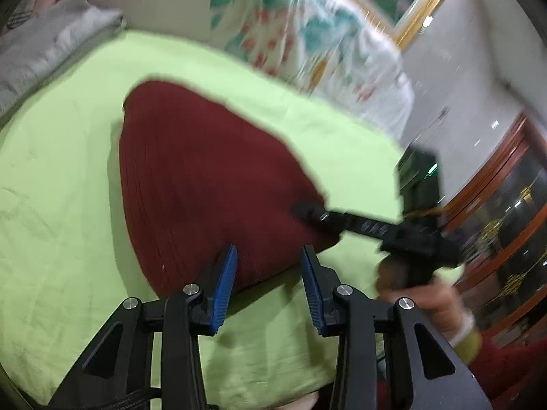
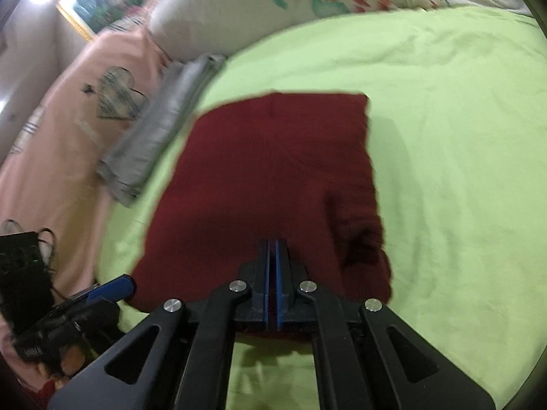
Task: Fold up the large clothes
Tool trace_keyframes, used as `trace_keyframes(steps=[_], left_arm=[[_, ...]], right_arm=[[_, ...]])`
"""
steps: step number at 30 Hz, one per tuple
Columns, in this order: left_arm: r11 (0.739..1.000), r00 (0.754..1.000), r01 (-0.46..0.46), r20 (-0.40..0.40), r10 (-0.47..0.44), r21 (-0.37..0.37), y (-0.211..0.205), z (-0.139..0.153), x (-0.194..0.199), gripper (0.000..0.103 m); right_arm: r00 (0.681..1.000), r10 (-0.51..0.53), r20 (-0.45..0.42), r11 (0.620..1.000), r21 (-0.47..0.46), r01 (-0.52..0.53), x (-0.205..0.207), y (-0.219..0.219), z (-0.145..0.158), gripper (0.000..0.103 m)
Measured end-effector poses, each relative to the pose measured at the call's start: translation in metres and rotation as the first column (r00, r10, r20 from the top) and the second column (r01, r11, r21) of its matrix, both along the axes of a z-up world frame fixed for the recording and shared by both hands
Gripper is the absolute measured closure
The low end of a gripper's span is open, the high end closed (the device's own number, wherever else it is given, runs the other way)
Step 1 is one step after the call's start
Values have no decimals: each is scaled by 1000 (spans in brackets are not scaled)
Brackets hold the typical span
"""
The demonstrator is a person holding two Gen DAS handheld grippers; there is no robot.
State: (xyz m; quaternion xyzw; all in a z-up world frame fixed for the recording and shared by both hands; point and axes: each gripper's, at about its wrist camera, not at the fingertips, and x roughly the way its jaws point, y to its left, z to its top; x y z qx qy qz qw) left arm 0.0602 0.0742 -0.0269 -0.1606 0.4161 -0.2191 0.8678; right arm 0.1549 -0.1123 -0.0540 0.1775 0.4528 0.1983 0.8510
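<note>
A dark red knitted garment point(image 1: 205, 177) lies folded into a rough rectangle on a light green sheet point(image 1: 61, 205). In the left wrist view my left gripper point(image 1: 269, 249) stands open at the garment's near corner; the cloth lies between the blue pads, which do not press on it. My right gripper point(image 1: 302, 210) reaches in from the right onto the garment's right edge. In the right wrist view the right gripper point(image 2: 272, 244) is shut over the near edge of the red garment point(image 2: 273, 157), with a strip of red cloth between its pads. One blue finger point(image 2: 116, 285) of the left gripper shows at the lower left.
A folded grey garment point(image 2: 157, 126) lies left of the red one, beside a pink sheet with a heart print point(image 2: 112, 92). A floral pillow point(image 1: 290, 27) lies along the far side. A wooden cabinet point(image 1: 506, 205) stands at the right. A hand point(image 1: 427, 304) holds the right gripper.
</note>
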Motion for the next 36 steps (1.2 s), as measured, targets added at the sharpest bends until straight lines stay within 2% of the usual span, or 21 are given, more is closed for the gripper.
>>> trace_keyframes(steps=[2, 3, 6, 11, 14, 16, 20, 24, 26, 27, 28, 30, 32, 36], left_arm=[[1000, 996, -10, -85, 10, 5, -2, -22, 14, 89], [1000, 995, -14, -100, 14, -1, -2, -26, 17, 96], [1000, 994, -20, -104, 19, -15, 1, -28, 20, 97], [1000, 995, -21, -97, 23, 16, -3, -22, 14, 98], [999, 997, -21, -69, 23, 32, -2, -5, 1, 87], [998, 999, -38, -27, 39, 41, 5, 9, -8, 73], [991, 992, -123, 8, 123, 46, 29, 29, -15, 68], [965, 977, -214, 18, 213, 153, 44, 34, -17, 58], [952, 970, -244, 22, 244, 187, 49, 34, -20, 41], [944, 964, -263, 22, 264, 197, 51, 33, -21, 30], [938, 959, -280, 20, 282, 203, 53, 31, -23, 23], [933, 955, -292, 11, 296, 211, 57, 27, -26, 23], [928, 954, -292, 5, 299, 231, 58, 23, -29, 23], [905, 949, -303, 9, 315, 299, 56, 14, -38, 22]], right_arm=[[999, -13, -30, 1000, 24, 14, 2, -6, -11, 101], [999, -18, -33, 999, 38, 19, 2, -9, -13, 101], [999, -20, -33, 999, 47, 21, 1, -17, -15, 101], [999, -19, -32, 999, 45, 21, 1, -17, -14, 101], [1000, -7, -18, 999, 43, 8, -1, -15, -5, 100], [1000, 0, 10, 999, 48, 0, -5, -15, 6, 100], [999, -4, 46, 999, 51, 1, -9, -14, 21, 100], [997, 3, 71, 999, 39, -6, -17, -13, 32, 100], [997, 11, 79, 1000, 22, -13, -24, -11, 37, 98], [996, 11, 83, 1000, 5, -12, -28, -11, 38, 96], [996, 12, 87, 1000, -13, -11, -32, -10, 39, 94], [996, 12, 86, 999, -32, -9, -37, -11, 38, 80], [996, 10, 87, 999, -45, -7, -43, -11, 37, 73], [997, 15, 73, 997, -77, -10, -55, -12, 32, 73]])
